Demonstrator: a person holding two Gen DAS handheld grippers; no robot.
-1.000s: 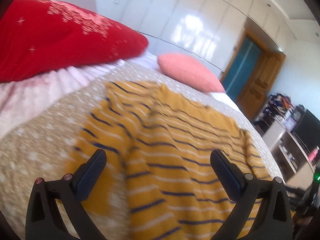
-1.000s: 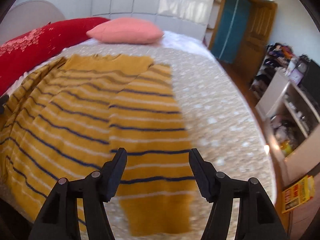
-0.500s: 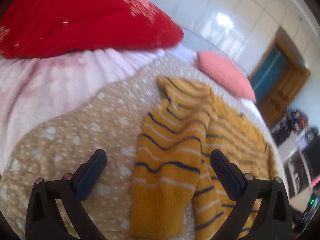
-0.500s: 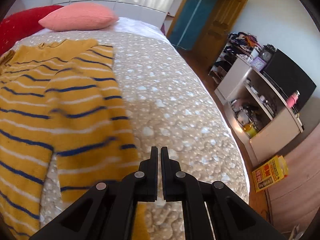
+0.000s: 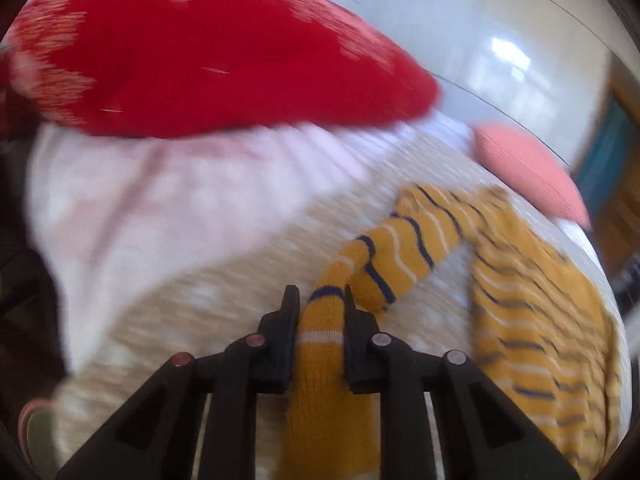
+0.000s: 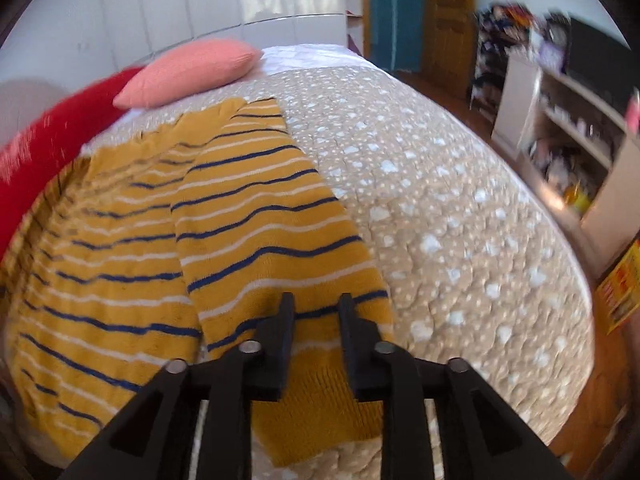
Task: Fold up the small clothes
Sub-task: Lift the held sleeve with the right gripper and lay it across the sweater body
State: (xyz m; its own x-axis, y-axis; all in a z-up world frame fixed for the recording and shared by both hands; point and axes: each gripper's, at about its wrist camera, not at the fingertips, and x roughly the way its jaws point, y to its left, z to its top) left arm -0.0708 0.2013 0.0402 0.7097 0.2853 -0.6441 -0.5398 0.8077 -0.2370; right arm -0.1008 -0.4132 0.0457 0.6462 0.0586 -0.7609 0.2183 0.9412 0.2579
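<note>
Mustard sweater (image 6: 256,216): striped knit, spread flat on the bed (image 6: 440,200).
Left gripper (image 5: 319,300): jaws just closed, pinching the left sleeve cuff (image 5: 324,344).
Right gripper (image 6: 314,308): jaws just reopened; right sleeve (image 6: 280,248) between them, seemingly unpinched.
Risk: loose knit slips from the pinch, sleeve drags crooked.

Soft knitted sweater (image 6: 260,240); quilted bedspread (image 6: 460,220)
</note>
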